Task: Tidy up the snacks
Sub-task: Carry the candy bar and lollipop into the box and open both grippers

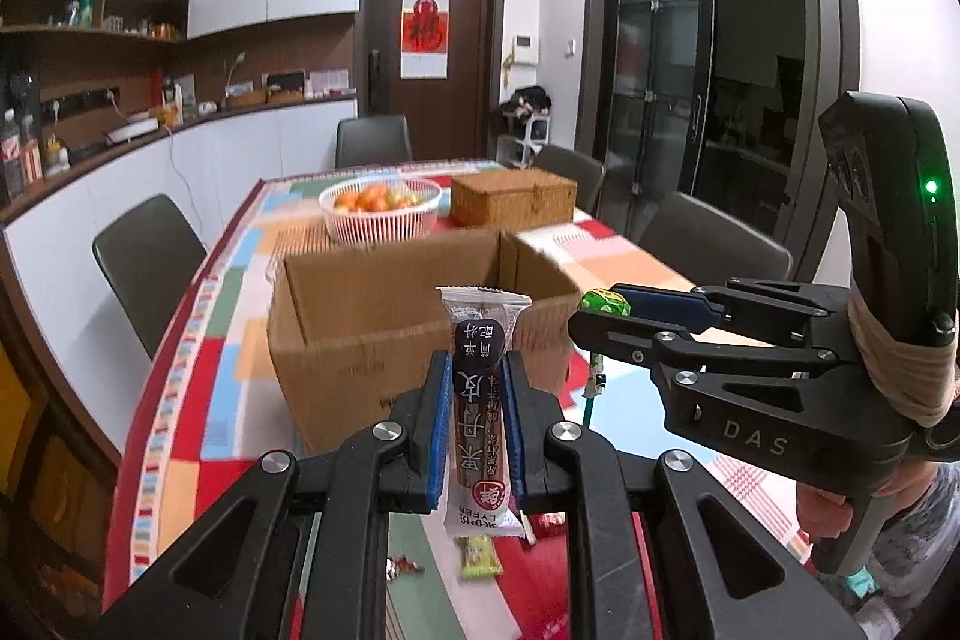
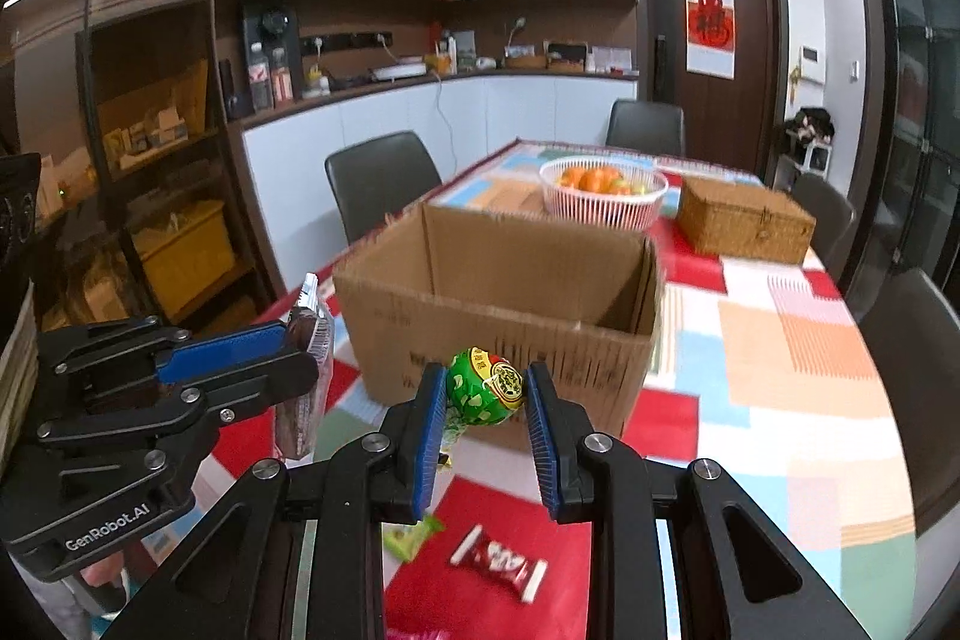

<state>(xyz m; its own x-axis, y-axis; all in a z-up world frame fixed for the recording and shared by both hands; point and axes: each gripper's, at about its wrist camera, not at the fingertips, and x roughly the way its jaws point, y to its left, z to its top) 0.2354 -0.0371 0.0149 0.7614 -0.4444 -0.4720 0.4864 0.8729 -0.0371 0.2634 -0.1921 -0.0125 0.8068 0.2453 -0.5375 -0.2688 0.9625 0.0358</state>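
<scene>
The left gripper (image 1: 477,400) clamps a fruit bar (image 1: 483,400); the right gripper (image 2: 486,400) clamps a lollipop (image 2: 485,387). The box (image 2: 498,316) lies just ahead of both, its contents hidden. A red candy (image 2: 501,562) and green packet (image 2: 411,535) remain below them on the table (image 2: 780,370).

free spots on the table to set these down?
Bare cloth right of the cardboard box, in front of the wicker box. Crowded near edge: red candy and green packet under the right gripper.
</scene>
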